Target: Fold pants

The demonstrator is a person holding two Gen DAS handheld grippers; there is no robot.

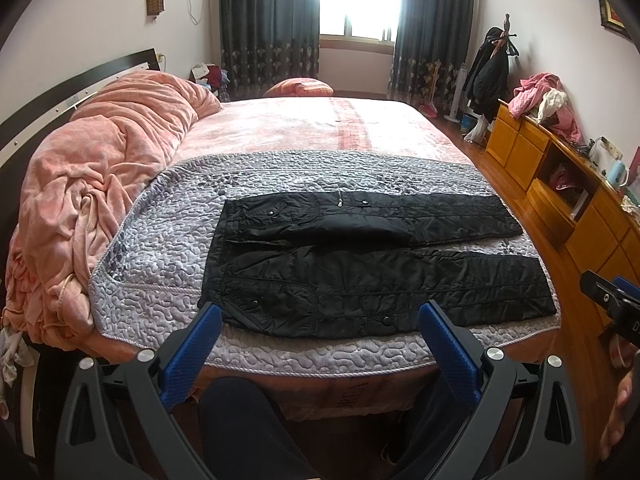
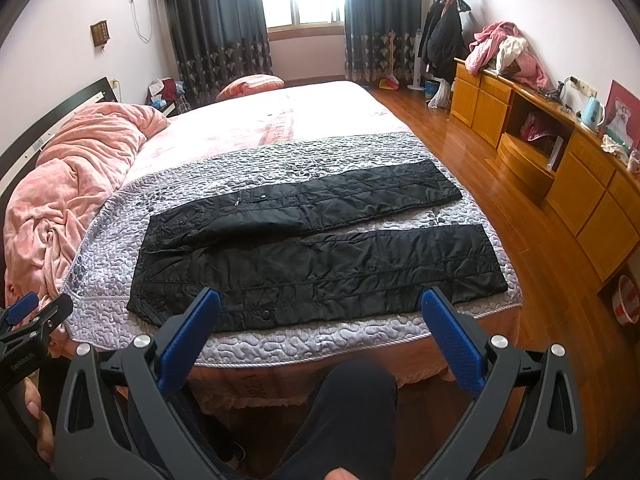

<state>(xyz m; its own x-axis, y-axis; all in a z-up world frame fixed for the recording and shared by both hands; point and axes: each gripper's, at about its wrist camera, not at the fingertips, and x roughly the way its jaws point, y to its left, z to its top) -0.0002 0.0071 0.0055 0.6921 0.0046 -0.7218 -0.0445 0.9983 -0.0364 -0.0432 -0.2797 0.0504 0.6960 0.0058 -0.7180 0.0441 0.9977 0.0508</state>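
Both grippers were held short of the bed's near edge, over the person's knees; the left gripper had its blue fingers spread wide with nothing between them; the right gripper stood likewise apart and empty. Just beyond them the black pants lay flat on the grey quilted cover, unfolded, both legs spread side by side with a strip of cover showing between; the long axis ran crosswise to both sets of jaws, waistband to the person's left, cuffs to the right. The near leg lay close along the bed edge, within easy reach; the far leg lay behind it. In my judgement the left gripper was the nearer to the waistband, the right to the near cuff; a first fold would likely carry one leg across the other. Farther off, a pink blanket was heaped by the headboard, well apart from the pants.
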